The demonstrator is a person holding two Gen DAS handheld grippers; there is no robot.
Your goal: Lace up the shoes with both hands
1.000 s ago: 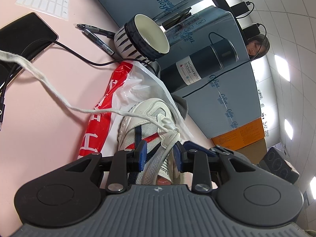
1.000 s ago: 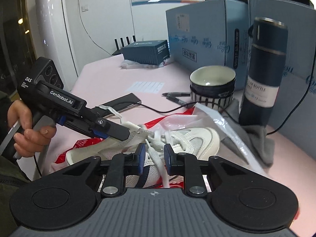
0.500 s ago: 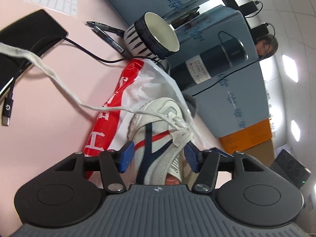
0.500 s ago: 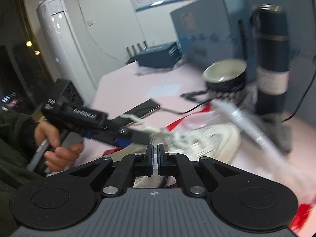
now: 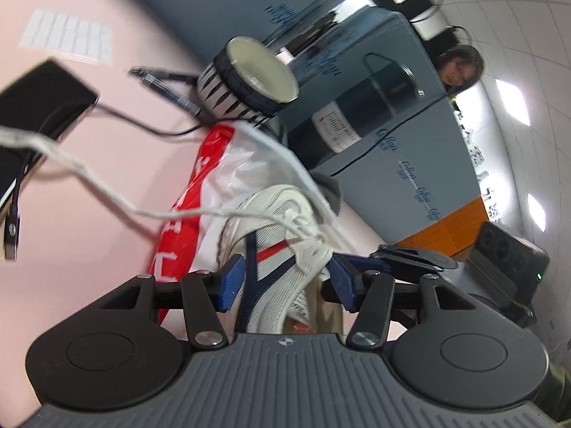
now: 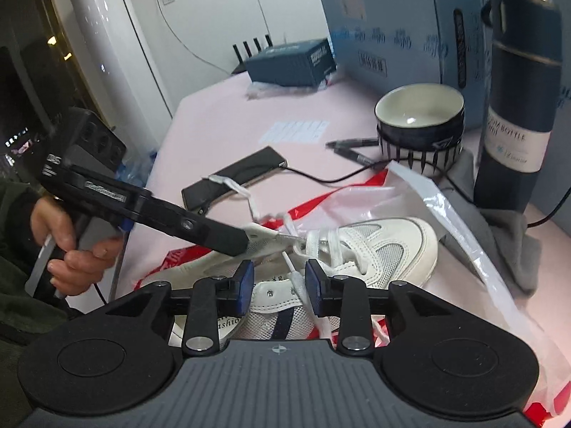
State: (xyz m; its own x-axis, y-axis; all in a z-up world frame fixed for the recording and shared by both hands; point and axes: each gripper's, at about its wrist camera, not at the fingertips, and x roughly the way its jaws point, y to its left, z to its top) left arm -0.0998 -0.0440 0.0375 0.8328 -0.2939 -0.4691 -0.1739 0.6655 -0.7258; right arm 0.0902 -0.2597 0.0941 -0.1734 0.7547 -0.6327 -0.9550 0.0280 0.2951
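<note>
A white sneaker [image 5: 282, 207] with navy and red stripes lies on a red and white plastic bag [image 5: 185, 192]. My left gripper [image 5: 287, 283] is open, and its blue pads straddle the shoe's laced upper without pressing it. One long white lace [image 5: 107, 192] runs from the eyelets off to the left over a phone. In the right wrist view the sneaker [image 6: 392, 246] lies toe to the right, with the left gripper [image 6: 235, 240] at its eyelet flap. My right gripper [image 6: 280, 283] is opening. The other lace end [image 6: 296, 278] stands loose between its pads, close to the right one.
Behind the shoe are a striped bowl [image 6: 421, 121], two pens [image 6: 353, 149], a dark bottle [image 6: 517, 107] on a grey cloth [image 6: 514, 242], and blue boxes [image 6: 399, 18]. A black phone [image 6: 235, 174] with a cable and a sticker sheet [image 6: 296, 130] lie on the pink table. A person's hand [image 6: 71, 235] holds the left gripper.
The left jaws have spread wider around the shoe's upper. The right jaws closed half a second ago and have parted again, with the lace end now between them.
</note>
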